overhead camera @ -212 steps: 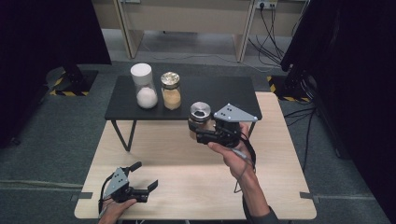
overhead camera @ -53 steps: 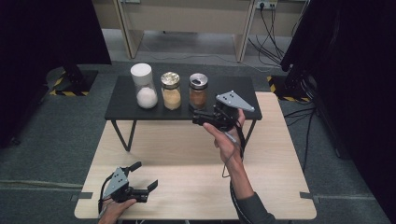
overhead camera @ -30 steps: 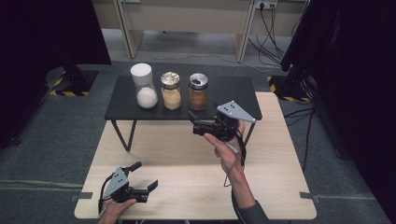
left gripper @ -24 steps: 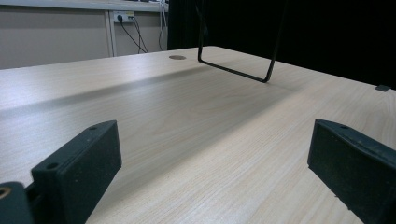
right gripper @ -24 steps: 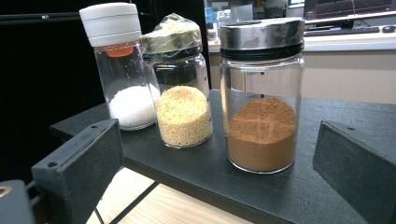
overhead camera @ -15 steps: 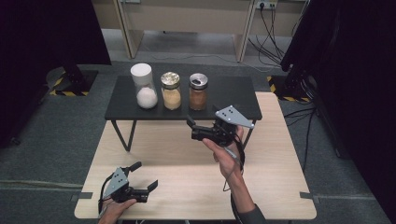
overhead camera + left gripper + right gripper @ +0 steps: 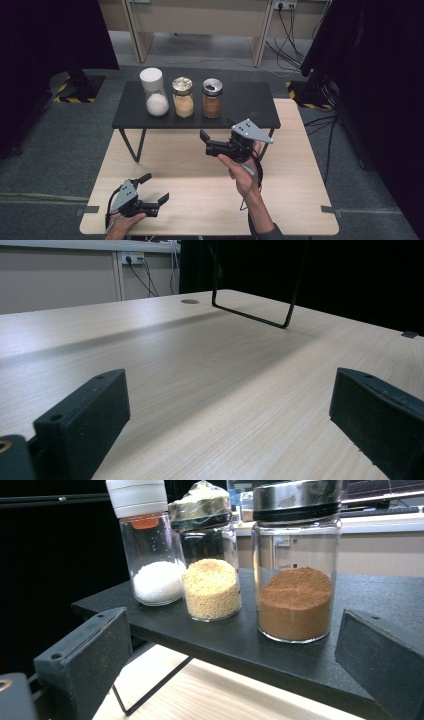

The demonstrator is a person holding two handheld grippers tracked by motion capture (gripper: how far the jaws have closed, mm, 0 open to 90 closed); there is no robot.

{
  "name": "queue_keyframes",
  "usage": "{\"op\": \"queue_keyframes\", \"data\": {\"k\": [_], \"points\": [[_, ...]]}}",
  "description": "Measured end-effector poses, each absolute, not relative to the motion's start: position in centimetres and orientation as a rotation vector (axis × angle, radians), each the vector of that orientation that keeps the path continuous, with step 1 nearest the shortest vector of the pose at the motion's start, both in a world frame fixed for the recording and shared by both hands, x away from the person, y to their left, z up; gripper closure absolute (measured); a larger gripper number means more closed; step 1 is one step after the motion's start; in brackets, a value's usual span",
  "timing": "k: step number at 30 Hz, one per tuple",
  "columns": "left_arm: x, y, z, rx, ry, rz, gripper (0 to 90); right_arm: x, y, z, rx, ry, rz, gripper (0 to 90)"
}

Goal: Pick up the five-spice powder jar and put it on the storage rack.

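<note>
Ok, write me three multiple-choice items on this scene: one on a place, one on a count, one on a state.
1. Where does the glass jar of brown powder stand?
A. On the low black shelf, rightmost in the row
B. On the light wooden table
C. Between the right gripper's jaws

2. How many jars stand on the shelf?
A. Two
B. Three
C. Four

3. How is the right gripper?
A. Shut on a jar
B. Shut on nothing
C. Open, holding nothing

Answers: 1 A, since it stands to the right of the glass jar of yellow grains and the white-capped glass jar of white grains in the high view. 2 B, since those three form the whole row. 3 C, since in the right gripper view its jaws stand wide apart, short of the jars.
</note>
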State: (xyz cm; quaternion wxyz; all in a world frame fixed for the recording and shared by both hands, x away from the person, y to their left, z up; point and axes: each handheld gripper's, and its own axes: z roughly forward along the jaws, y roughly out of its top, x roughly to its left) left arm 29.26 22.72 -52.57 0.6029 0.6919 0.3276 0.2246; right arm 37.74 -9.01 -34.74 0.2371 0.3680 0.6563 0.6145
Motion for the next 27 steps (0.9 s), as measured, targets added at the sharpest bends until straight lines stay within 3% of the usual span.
{"op": "queue_keyframes", "data": {"k": [27], "points": [[29.2,22.7,-52.6,1.602,0.761,0.523,2.2,35.9,-8.9,-38.0,0.988,1.837,1.718,2.0]]}}
